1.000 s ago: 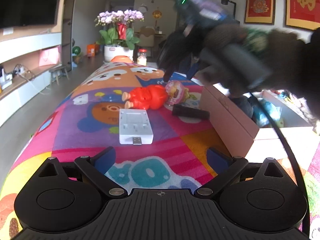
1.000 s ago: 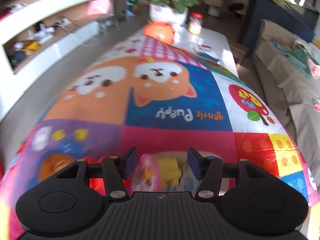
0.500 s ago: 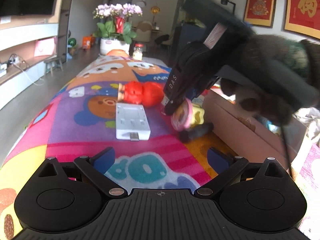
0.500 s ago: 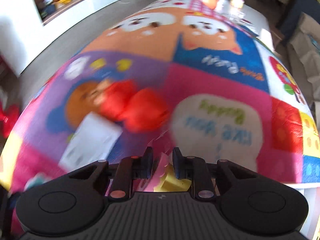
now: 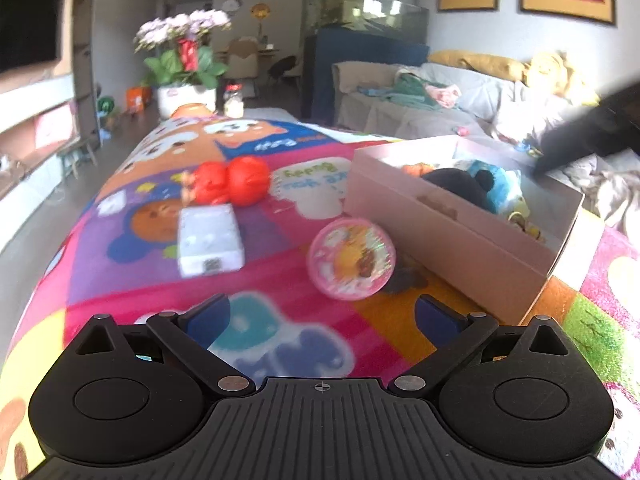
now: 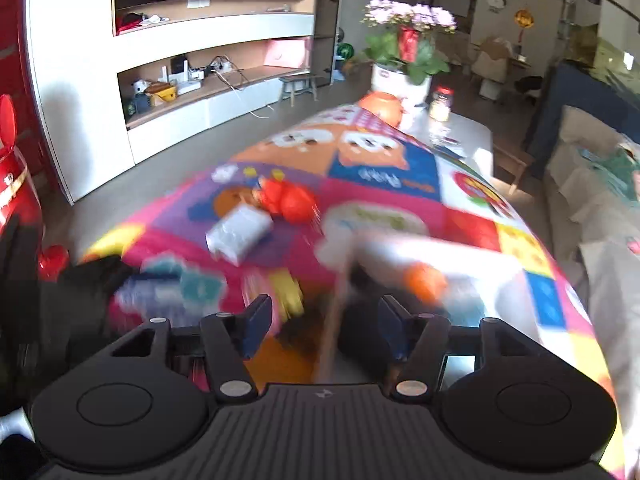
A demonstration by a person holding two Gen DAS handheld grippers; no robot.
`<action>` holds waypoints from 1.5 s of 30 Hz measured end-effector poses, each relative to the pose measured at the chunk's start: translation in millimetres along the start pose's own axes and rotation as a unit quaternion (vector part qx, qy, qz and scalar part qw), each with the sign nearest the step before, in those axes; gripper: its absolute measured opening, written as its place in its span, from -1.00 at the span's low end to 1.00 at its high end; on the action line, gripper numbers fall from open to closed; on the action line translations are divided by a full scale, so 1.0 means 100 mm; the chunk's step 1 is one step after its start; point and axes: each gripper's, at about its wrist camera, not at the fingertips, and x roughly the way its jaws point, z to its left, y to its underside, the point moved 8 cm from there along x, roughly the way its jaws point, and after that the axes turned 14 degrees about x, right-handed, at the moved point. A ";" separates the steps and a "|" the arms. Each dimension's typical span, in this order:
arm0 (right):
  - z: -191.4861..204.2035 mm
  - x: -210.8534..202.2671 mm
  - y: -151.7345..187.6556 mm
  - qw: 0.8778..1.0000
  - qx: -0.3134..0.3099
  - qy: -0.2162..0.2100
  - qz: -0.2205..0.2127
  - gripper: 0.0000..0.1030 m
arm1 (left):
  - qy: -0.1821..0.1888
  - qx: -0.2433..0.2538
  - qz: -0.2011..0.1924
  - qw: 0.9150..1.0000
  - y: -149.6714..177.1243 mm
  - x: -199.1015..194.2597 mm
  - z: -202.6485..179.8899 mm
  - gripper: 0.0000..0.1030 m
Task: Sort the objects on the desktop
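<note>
A round pink toy [image 5: 352, 258] with a yellow figure inside shows blurred just outside the near wall of the open cardboard box [image 5: 440, 220]. It appears as a pink and yellow smear [image 6: 280, 296] in the right wrist view. My right gripper [image 6: 323, 328] is over the box's edge [image 6: 460, 252], its jaws opening with nothing between them. My left gripper [image 5: 322, 316] stands open and empty above the mat, a little short of the pink toy. A red doll [image 5: 228, 180] and a white adapter [image 5: 210, 240] lie further left on the mat.
The box holds plush toys, one black [image 5: 452, 188] and one blue [image 5: 492, 176]. A dark stick [image 5: 400, 280] lies partly behind the pink toy. A flower pot [image 5: 186, 96] and a jar [image 5: 234, 100] stand at the table's far end. A sofa [image 5: 440, 96] runs along the right.
The right gripper closed on the pink toy, carried it toward the box and let go. It then swung up and right, mostly out of the left wrist view. The left gripper shifted slightly.
</note>
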 end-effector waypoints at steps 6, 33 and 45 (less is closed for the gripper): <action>-0.49 -0.16 0.50 0.994 0.104 -0.013 0.014 0.15 | -0.025 0.066 0.018 0.997 -0.18 0.34 -0.23 0.97; -0.12 0.51 -0.08 0.981 0.148 -0.113 -0.059 0.42 | 0.002 0.047 0.026 0.999 0.04 0.01 -0.14 0.54; 0.02 0.68 0.30 0.991 0.116 -0.059 -0.021 0.22 | -0.062 0.030 0.017 0.997 -0.06 -0.01 0.16 0.51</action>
